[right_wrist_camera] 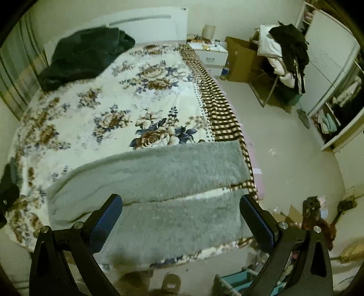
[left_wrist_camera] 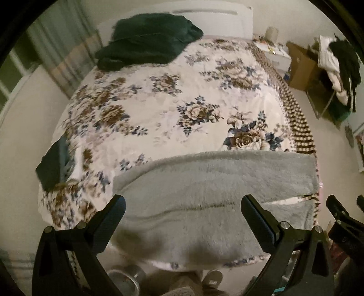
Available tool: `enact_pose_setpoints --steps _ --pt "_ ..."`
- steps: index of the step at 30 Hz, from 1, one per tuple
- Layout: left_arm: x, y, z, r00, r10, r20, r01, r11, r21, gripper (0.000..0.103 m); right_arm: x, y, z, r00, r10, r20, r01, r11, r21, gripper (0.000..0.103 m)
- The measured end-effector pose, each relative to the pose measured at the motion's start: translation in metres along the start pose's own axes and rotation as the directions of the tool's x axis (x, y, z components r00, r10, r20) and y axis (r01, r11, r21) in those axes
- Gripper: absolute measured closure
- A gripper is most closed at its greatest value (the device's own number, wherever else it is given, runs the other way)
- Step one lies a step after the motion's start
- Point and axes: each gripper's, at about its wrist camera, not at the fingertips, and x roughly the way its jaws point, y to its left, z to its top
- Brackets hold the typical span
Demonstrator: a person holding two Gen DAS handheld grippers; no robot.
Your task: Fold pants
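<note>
Quick count of what's around: one pair of fuzzy grey pants (right_wrist_camera: pixel 150 193) with two legs lying side by side, on one bed (right_wrist_camera: pixel 75 127) with one floral cover. Two tools, the left tool (left_wrist_camera: pixel 183 210) and the right tool (right_wrist_camera: pixel 180 210), each with two fingers spread wide. One dark green heap of fabric (left_wrist_camera: pixel 147 41) up by the one white headboard (right_wrist_camera: pixel 145 18). One nightstand (right_wrist_camera: pixel 210 53), one cardboard box (right_wrist_camera: pixel 241 59), one pile of clothes on a chair (right_wrist_camera: pixel 284 52), and one wardrobe (right_wrist_camera: pixel 336 91).
</note>
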Motion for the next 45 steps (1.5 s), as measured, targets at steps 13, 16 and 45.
enact_pose_setpoints --steps 13,16,45 --pt "0.275 -0.079 0.062 0.975 0.142 -0.171 -0.088 0.953 0.289 0.000 0.303 0.037 0.058 0.971 -0.144 -0.189 0.099 0.969 -0.227 0.000" --pt "0.329 -0.097 0.060 0.962 0.147 -0.229 -0.062 0.938 0.340 0.000 0.375 0.048 0.063 0.957 -0.182 -0.225 0.101 0.939 -0.328 0.000" --pt "0.348 -0.081 0.061 0.944 -0.253 -0.210 0.299 0.926 0.232 0.100 0.452 0.084 0.074 0.933 -0.174 -0.314 -0.009 0.862 -0.506 0.100"
